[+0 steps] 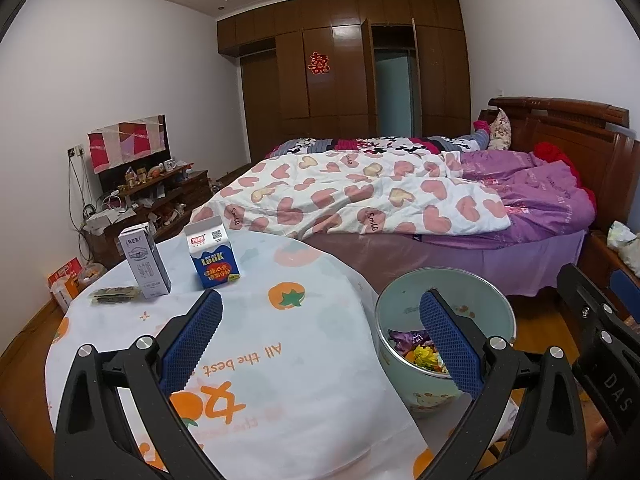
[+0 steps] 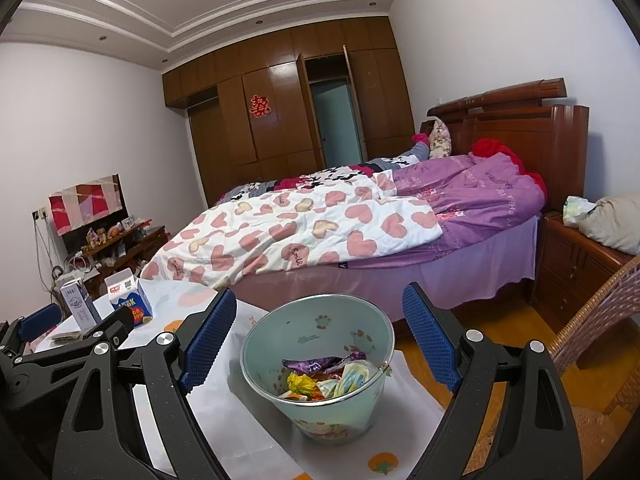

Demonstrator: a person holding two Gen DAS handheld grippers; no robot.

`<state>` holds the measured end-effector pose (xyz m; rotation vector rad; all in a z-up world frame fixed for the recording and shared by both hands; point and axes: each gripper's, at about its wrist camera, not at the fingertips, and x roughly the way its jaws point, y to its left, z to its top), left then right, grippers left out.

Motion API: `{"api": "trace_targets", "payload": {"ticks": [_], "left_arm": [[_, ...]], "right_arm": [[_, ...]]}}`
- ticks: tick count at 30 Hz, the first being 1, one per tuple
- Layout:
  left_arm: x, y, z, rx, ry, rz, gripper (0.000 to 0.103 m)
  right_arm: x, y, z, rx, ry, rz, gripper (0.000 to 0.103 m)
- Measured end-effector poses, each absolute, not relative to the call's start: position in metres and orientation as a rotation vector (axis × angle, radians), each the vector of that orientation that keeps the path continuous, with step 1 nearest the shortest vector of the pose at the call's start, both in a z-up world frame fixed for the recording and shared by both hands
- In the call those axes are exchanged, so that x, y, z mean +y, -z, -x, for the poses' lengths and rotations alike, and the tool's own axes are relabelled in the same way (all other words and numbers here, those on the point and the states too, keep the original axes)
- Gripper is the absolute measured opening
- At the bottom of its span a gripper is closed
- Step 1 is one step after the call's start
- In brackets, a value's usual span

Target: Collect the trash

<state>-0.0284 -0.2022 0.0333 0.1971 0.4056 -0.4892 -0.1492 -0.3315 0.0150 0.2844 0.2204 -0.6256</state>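
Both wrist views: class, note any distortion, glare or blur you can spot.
Left wrist view: fisheye bends the walls, dark corners, glare on the wardrobe, cartons sharp. Right wrist view: same curving, ceiling mouldings bowed, sheen on the wardrobe, bucket sharp.

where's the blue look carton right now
The blue carton stands upright at the table's far left in both views, just right of the grey carton, away from the bucket.

We see a round tabletop (image 1: 280, 360) under a fruit-print cloth: grey carton (image 1: 144, 266), blue carton (image 1: 214, 258) and dark wrapper (image 1: 114, 294) near its far edge, trash bucket (image 2: 320, 360) at its right edge.
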Motion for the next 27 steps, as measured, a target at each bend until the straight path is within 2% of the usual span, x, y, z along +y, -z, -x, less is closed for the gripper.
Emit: {"api": "trace_targets", "payload": {"ticks": [27], "left_arm": [[-0.1997,-0.0292,0.0219,0.464,0.472,-0.16,0.097]], "right_arm": [[-0.3328,-0.0126,0.1501,0.232,0.623,-0.3,0.084]]}}
